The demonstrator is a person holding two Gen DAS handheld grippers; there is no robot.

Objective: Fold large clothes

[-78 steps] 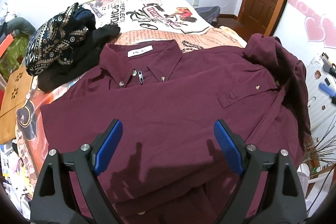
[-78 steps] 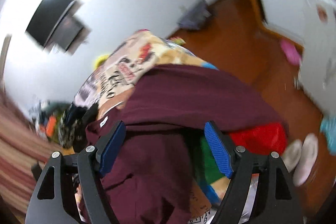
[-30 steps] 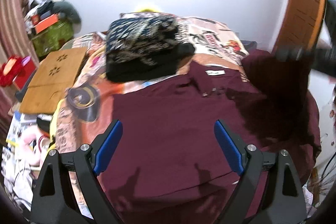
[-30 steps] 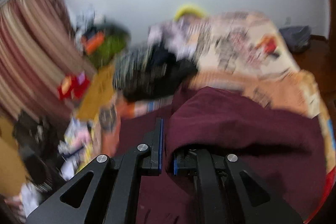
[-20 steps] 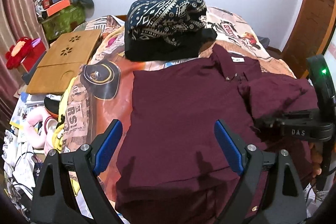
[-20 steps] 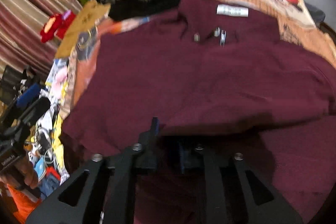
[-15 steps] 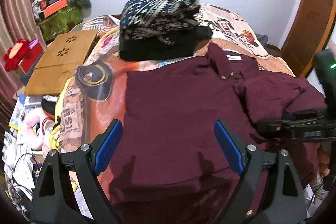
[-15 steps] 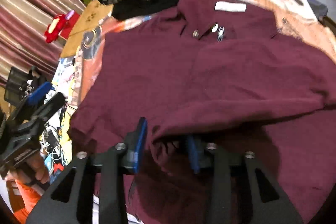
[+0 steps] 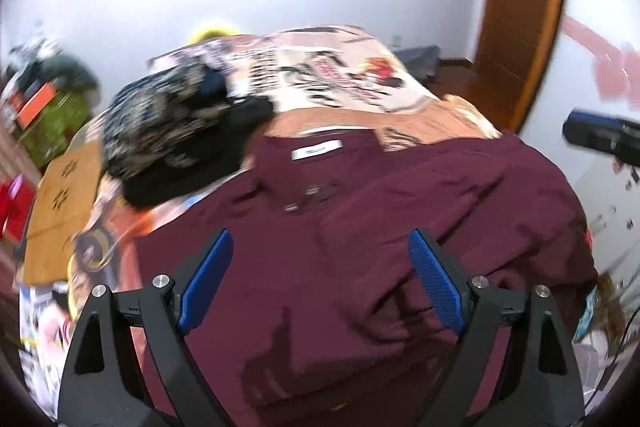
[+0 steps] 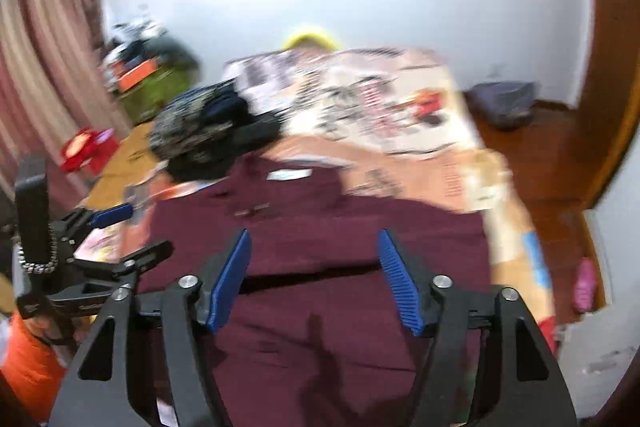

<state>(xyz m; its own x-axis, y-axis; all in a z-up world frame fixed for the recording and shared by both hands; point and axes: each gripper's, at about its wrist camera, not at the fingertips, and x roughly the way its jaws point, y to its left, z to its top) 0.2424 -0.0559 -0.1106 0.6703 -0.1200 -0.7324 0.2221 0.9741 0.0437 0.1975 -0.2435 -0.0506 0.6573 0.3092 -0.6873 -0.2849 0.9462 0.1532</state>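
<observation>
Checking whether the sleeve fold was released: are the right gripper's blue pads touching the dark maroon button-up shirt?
Apart. In the right wrist view the right gripper is opening, its blue pads clear of the dark maroon button-up shirt, which lies flat beyond them with nothing pinched.

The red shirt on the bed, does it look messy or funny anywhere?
A bit. The maroon shirt lies collar-up on the bed, but its folded-over side by the door is rumpled and bunched, not flat. Nothing looks torn or spilled, though the pictures are blurry.
</observation>
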